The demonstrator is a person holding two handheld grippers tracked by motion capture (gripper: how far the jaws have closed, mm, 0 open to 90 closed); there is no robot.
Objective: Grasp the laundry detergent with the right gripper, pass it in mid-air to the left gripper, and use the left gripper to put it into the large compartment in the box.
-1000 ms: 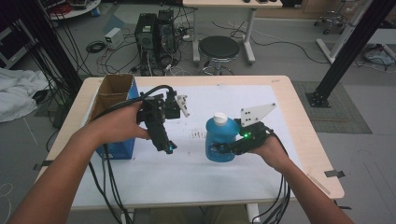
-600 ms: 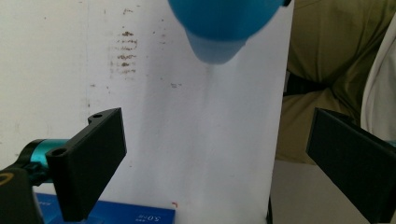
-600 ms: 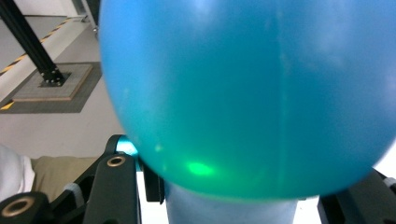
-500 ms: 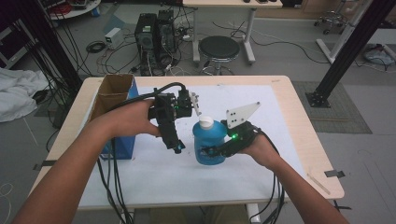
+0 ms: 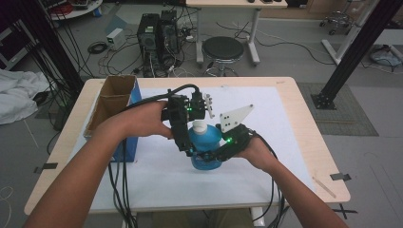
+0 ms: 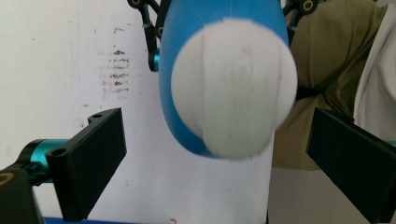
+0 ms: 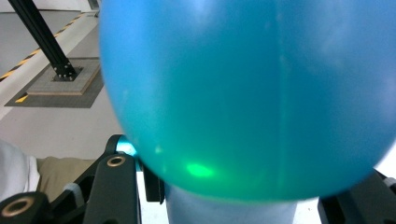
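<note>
A blue bottle [image 5: 206, 147] with a white cap [image 5: 200, 127] is held above the table's middle, tilted. My right gripper [image 5: 222, 153] is shut on its round body from the right side. In the right gripper view the blue bottle [image 7: 252, 93] bulges over my right gripper [image 7: 238, 198], whose jaws press on it low down. My left gripper [image 5: 189, 137] comes in from the left and stands open at the bottle's neck. In the left gripper view the white cap [image 6: 233, 88] faces the camera between the wide-apart jaws of my left gripper [image 6: 222, 140], touching neither.
A cardboard box [image 5: 111, 102] with a blue side stands at the table's left edge. A white sheet [image 5: 280, 123] covers the wooden table [image 5: 313, 142]. A stool [image 5: 223, 47] and computer cases [image 5: 159, 28] stand beyond the far edge.
The right gripper has carried the bottle left and raised it. The left gripper has moved right, and its open jaws now flank the cap.
</note>
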